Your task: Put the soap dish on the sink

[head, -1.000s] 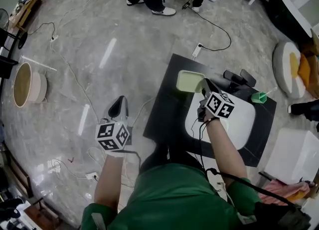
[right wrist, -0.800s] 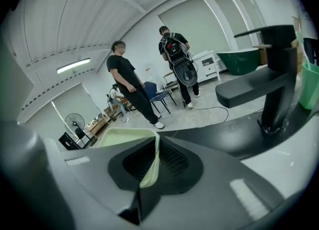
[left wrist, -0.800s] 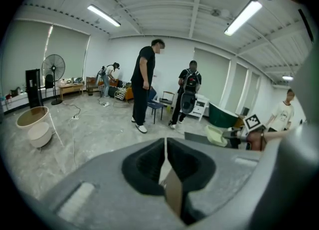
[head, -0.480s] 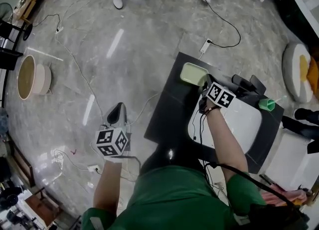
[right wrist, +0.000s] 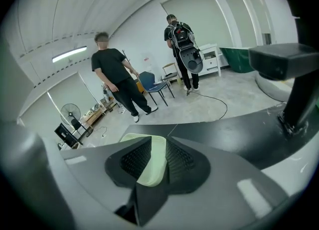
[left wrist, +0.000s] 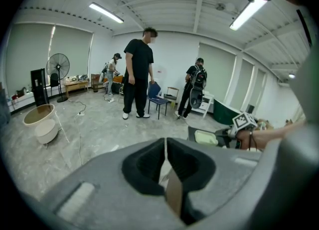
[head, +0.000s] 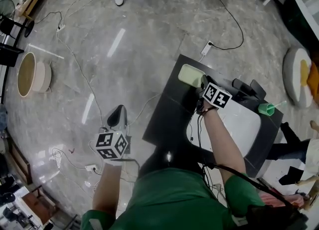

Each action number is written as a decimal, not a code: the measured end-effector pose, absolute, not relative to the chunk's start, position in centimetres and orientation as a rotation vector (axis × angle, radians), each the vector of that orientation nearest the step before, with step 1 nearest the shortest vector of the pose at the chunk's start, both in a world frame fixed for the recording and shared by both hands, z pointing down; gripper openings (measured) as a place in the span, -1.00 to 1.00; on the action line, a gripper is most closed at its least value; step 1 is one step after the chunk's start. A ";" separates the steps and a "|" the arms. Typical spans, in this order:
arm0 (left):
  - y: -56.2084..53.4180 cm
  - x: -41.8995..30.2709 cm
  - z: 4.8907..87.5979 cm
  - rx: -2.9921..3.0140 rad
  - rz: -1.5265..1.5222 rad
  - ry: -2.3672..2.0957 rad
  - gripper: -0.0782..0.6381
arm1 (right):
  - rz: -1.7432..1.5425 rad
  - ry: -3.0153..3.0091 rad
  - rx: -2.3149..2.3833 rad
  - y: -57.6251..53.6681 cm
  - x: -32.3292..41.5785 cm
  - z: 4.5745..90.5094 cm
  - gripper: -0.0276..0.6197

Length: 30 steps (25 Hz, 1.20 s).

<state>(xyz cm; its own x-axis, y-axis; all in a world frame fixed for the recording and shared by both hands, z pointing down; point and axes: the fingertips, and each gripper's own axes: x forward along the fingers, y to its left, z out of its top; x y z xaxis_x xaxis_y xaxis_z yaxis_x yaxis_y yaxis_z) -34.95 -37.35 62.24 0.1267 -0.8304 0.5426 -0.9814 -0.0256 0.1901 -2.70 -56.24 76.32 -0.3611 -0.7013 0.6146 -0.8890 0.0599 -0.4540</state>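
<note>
Right gripper [right wrist: 157, 158] jaws are shown clamped on the soap dish [right wrist: 148, 170] rim; only the head view places it beside the sink [head: 244, 124]. Left gripper [left wrist: 165, 160] jaws are pressed together.

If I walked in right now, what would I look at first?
Probably the pale green soap dish. The right gripper pinches it by its edge at the far corner of the black counter, beside the white sink. Next you'd notice the left gripper, shut on nothing, hanging out over the grey floor.
</note>
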 end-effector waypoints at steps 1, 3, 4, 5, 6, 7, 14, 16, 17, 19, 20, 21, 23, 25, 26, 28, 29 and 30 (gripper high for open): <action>-37.4 -34.8 62.2 1.898 0.380 -1.740 -0.75 | 1.180 -2.109 1.620 -56.1 -2.6 75.9 -0.66; -37.5 -34.5 62.0 1.906 0.374 -1.736 -0.75 | 1.177 -2.118 1.627 -55.8 -2.4 75.1 -0.64; -37.7 -34.4 61.9 1.911 0.370 -1.734 -0.75 | 1.175 -2.125 1.629 -55.6 -2.2 74.6 -0.64; -37.9 -34.1 61.7 1.918 0.365 -1.732 -0.75 | 1.173 -2.133 1.630 -55.4 -1.9 74.1 -0.65; -38.1 -33.8 61.5 1.927 0.361 -1.730 -0.75 | 1.172 -2.140 1.631 -55.1 -1.6 73.6 -0.65; -38.3 -33.5 61.3 1.937 0.356 -1.727 -0.75 | 1.176 -2.147 1.633 -54.8 -1.3 73.1 -0.65; -39.0 -31.5 58.8 2.021 0.321 -1.699 -0.75 | 1.245 -2.263 1.639 -51.5 -1.1 67.8 -0.66; -39.1 -31.2 57.9 2.040 0.312 -1.696 -0.75 | 1.254 -2.322 1.601 -50.2 -2.4 65.8 -0.70; -39.1 -31.0 57.4 2.051 0.307 -1.696 -0.75 | 1.252 -2.354 1.578 -49.7 -3.0 64.8 -0.73; -39.1 -30.6 56.4 2.071 0.293 -1.700 -0.75 | 1.217 -2.424 1.536 -48.7 -3.9 62.4 -0.77; -39.0 -30.4 55.9 2.080 0.286 -1.703 -0.75 | 1.180 -2.464 1.518 -48.2 -4.1 61.0 -0.81; -38.8 -30.2 55.4 2.089 0.279 -1.705 -0.75 | 1.128 -2.508 1.504 -47.8 -4.3 59.5 -0.84; -38.7 -29.7 54.4 2.109 0.262 -1.708 -0.75 | 0.979 -2.595 1.486 -47.1 -4.4 56.2 -0.84; -38.7 -29.2 53.4 2.130 0.244 -1.709 -0.75 | 0.797 -2.659 1.478 -46.6 -4.4 53.0 -0.84; -38.8 -29.0 52.8 2.141 0.234 -1.710 -0.75 | 0.714 -2.682 1.476 -46.3 -4.4 51.6 -0.84; -39.0 -28.7 51.7 2.161 0.214 -1.717 -0.75 | 0.584 -2.718 1.474 -45.6 -4.3 49.1 -0.84; -39.0 -28.6 51.1 2.171 0.203 -1.722 -0.75 | 0.537 -2.734 1.474 -45.3 -4.3 48.0 -0.84; -39.1 -28.5 50.4 2.181 0.192 -1.727 -0.75 | 0.497 -2.748 1.474 -45.0 -4.4 47.0 -0.84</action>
<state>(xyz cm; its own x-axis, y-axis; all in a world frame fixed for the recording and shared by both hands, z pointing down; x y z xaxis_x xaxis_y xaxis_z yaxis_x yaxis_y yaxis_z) -28.48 -39.14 50.40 0.2471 -0.9151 0.3185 -0.9627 -0.1946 0.1877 -4.39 -44.99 46.95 -0.5640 -0.8151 0.1324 -0.8099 0.5147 -0.2814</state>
